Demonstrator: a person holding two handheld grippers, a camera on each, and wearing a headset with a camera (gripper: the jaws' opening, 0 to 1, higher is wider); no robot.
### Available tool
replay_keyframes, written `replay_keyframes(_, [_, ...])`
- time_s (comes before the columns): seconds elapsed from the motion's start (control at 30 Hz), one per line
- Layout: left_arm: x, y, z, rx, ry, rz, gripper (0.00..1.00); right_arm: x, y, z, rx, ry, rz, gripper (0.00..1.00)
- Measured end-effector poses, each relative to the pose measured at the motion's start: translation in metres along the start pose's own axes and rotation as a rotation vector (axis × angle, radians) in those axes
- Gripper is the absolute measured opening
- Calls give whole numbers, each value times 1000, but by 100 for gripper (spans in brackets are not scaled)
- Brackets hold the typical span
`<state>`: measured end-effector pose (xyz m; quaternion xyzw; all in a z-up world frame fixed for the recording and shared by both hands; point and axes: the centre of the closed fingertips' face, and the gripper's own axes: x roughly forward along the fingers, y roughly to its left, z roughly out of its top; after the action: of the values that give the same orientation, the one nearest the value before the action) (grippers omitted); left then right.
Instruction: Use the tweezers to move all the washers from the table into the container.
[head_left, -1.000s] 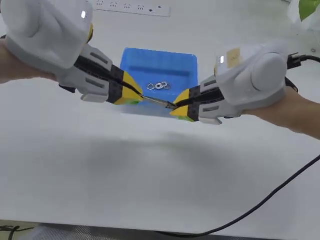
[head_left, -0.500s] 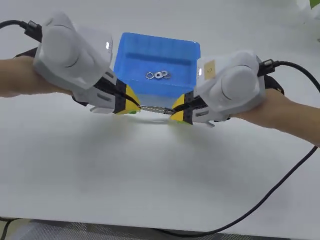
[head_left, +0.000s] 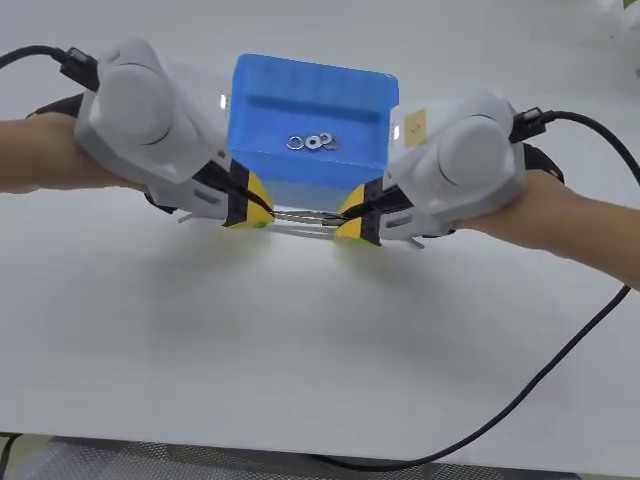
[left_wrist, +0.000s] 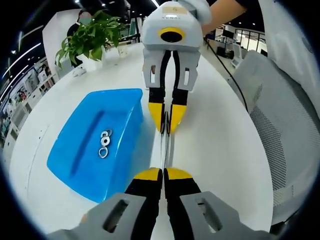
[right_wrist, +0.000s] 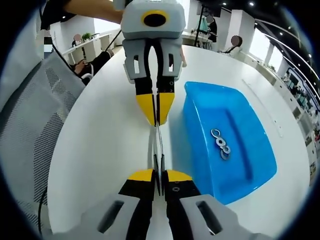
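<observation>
My left gripper (head_left: 250, 207) and right gripper (head_left: 352, 220) each clamp an end of the tweezers (head_left: 300, 216), just near-side of the blue container (head_left: 300, 90) holding three washers (head_left: 311, 142). I can't read the right gripper's tan label (head_left: 416, 124).

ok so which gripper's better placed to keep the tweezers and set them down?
Left gripper, narrowly. It and the right gripper are both shut on the tweezers, one at each end, in front of the container. The right's cable trails across the table; the left's leads away behind it.
</observation>
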<state>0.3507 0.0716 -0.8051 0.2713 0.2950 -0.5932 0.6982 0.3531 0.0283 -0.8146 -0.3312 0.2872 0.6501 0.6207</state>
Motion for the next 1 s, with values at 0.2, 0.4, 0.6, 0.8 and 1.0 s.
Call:
replay_keyframes(0.2, [5,0,-3,-6,11,-2,6,0,0,0,36,-2,12,8])
replay_keyframes(0.4, [5,1,-4,-5,13,-3,6,0,1,0,39,2,7,9])
replay_keyframes(0.6, [5,1,-4,-24,14,1,6,0,2,1,26,10,5,10])
replay_keyframes(0.8, [5,4,-4,-52,12,14,7,0,3,1,23,18,1,11])
replay_keyframes(1.0, [5,5,-3,-65,11,12,7,0,2,-1,13,30,-1,12])
